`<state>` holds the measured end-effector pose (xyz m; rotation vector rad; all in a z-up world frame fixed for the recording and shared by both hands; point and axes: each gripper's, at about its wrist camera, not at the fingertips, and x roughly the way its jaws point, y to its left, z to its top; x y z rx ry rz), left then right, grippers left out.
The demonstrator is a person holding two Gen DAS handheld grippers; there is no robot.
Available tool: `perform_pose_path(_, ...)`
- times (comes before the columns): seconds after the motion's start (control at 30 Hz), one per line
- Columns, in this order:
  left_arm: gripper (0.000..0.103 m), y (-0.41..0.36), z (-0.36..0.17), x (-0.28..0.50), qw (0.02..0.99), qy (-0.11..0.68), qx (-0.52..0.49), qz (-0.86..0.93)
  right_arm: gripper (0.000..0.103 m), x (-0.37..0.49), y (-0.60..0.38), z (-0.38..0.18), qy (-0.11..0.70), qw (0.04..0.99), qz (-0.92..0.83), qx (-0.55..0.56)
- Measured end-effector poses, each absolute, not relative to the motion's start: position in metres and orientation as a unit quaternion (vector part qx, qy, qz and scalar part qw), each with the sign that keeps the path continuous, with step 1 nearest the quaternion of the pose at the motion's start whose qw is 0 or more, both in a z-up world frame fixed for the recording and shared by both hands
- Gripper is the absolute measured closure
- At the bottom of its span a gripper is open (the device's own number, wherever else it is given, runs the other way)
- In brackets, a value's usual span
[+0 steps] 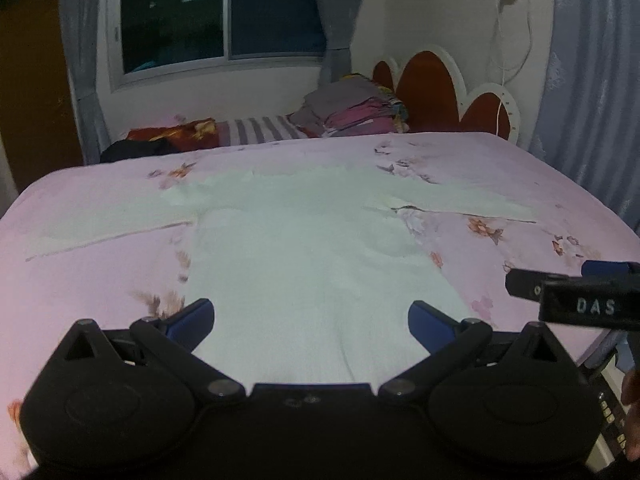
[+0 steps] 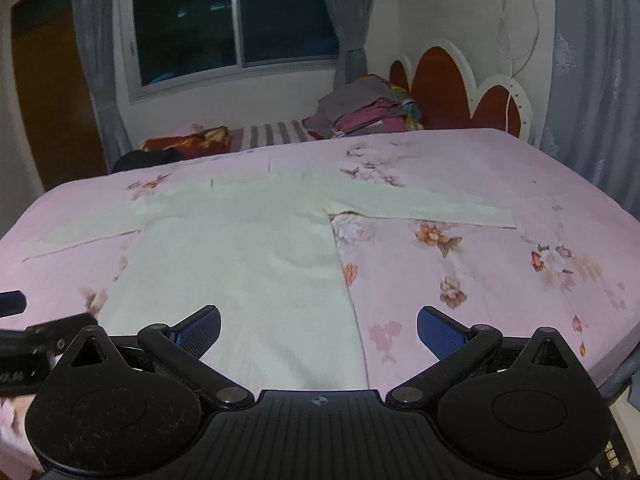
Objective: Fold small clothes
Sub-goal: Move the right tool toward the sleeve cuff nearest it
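Two grippers, both w/ jaws spread wide, holding nothing, left gripper (image 1: 311,322) over hem of white top (image 1: 304,240) at 6 o'clock, top flat on pink bed (image 1: 500,168), sleeves out to 9 & 3, right gripper (image 2: 319,330) at hem's right edge, clothes pile (image 1: 352,110) at 12.

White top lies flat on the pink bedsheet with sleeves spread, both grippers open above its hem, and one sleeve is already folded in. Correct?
Not quite: no sleeve is folded yet. Both wrist views show the top flat on the bedsheet with both sleeves spread. The left gripper and right gripper are open.
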<state>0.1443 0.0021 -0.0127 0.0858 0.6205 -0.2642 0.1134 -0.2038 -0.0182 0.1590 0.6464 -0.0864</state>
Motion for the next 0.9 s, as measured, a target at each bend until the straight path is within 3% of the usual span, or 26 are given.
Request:
perform_pose_path(0.4,0.000,-0.027,-0.028,0.221,0.932,0.326,0.041,-0.151,0.000,0.186,-0.250,-0.033,0.331,0.936,-0.092,0.083)
perform_pose_path(0.67,0.000,-0.073,-0.061,0.309,0.916,0.380,-0.013,-0.127,0.000,0.262,-0.364,-0.070,0.336,0.920,-0.130,0.152)
perform_pose_path(0.9,0.000,-0.147,-0.078,0.367,0.905,0.413,0.025,-0.100,0.000,0.314,-0.482,-0.107,0.335,0.900,-0.165,0.227)
